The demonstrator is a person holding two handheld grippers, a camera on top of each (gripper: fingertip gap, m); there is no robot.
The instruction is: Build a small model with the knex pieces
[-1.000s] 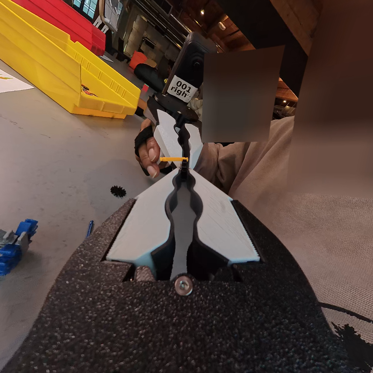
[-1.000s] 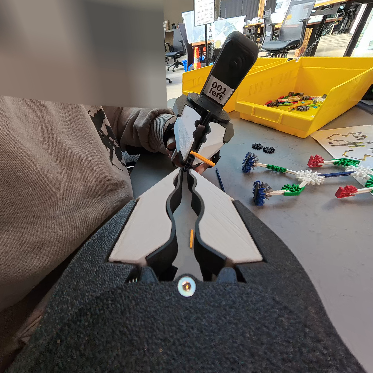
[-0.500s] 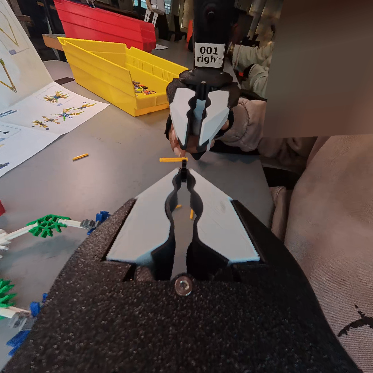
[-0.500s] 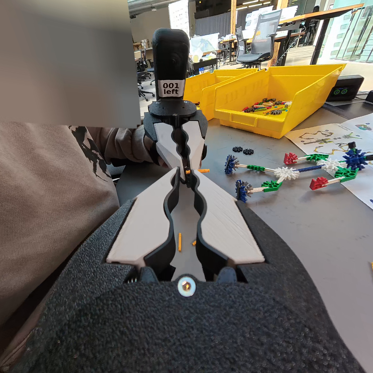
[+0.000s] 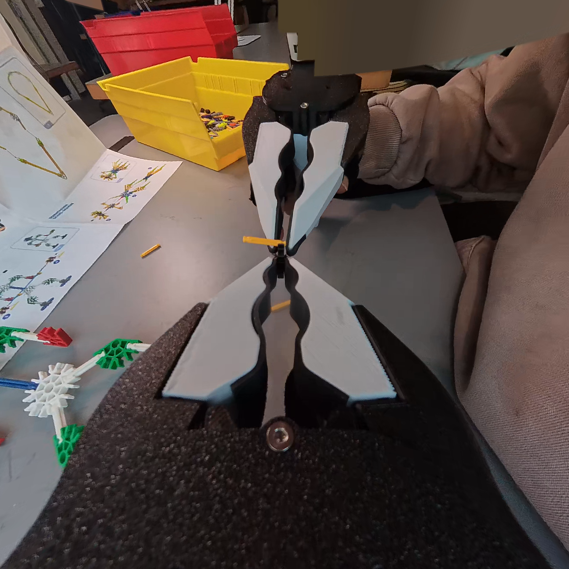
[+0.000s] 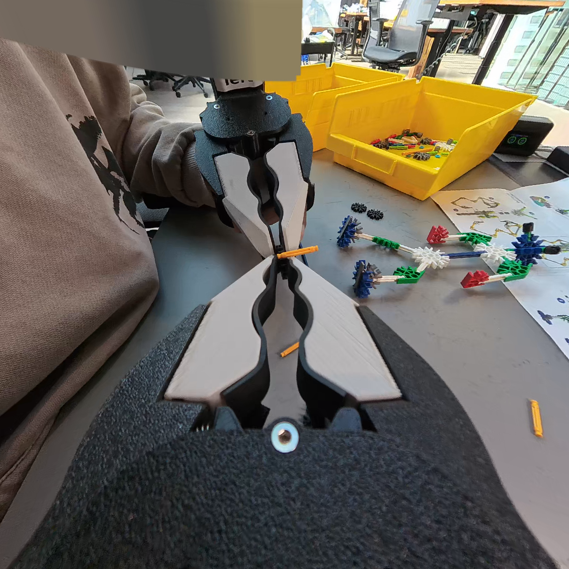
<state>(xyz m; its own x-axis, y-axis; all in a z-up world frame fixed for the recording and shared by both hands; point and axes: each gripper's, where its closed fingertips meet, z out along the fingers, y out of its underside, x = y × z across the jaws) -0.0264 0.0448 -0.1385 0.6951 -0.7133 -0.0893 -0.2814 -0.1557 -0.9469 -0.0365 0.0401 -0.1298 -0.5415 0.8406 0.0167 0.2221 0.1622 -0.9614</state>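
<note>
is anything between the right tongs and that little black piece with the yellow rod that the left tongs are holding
Nothing visible. The left tongs pinch the black connector, its yellow rod sticking out sideways, and the right tongs meet it tip to tip.

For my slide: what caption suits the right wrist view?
Two claws meet tip to tip over a grey table, gripping a small black connector and orange rod.
</note>
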